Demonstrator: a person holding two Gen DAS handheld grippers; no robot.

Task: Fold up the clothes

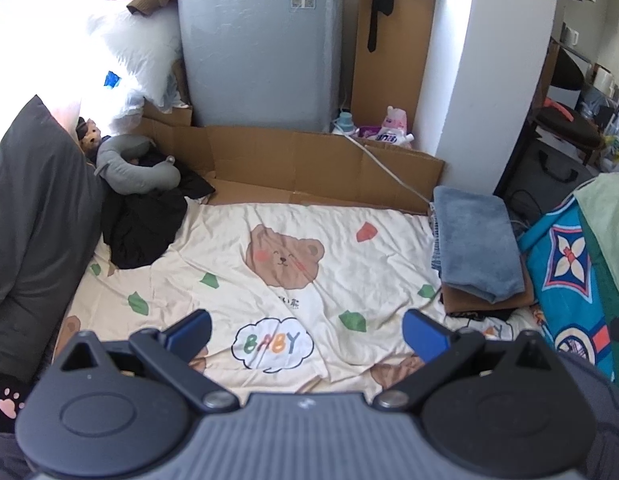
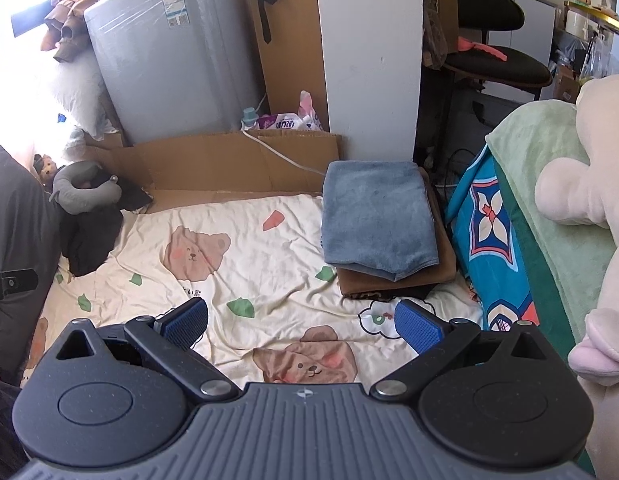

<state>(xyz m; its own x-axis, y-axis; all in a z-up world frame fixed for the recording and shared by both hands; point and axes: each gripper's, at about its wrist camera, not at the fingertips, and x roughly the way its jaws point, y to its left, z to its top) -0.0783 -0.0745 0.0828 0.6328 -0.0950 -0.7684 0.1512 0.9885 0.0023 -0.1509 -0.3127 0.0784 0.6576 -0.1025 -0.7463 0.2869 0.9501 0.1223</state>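
A stack of folded clothes, grey-blue cloth (image 1: 475, 242) (image 2: 377, 220) on top of a brown one (image 2: 401, 280), lies at the right side of the cream bear-print sheet (image 1: 269, 280) (image 2: 237, 264). A crumpled black garment (image 1: 145, 224) (image 2: 89, 236) sits at the sheet's far left. My left gripper (image 1: 307, 334) hovers open over the near part of the sheet, nothing between its blue pads. My right gripper (image 2: 301, 322) is also open and empty, just in front of the folded stack.
A grey neck pillow (image 1: 137, 164) and a dark cushion (image 1: 33, 208) lie at left. A grey washing machine (image 1: 261, 44), flattened cardboard (image 1: 309, 168) and a white cable (image 1: 385, 168) are behind. A blue patterned cloth (image 2: 497, 240), green blanket (image 2: 549, 184) and plush toy (image 2: 597, 184) border the right.
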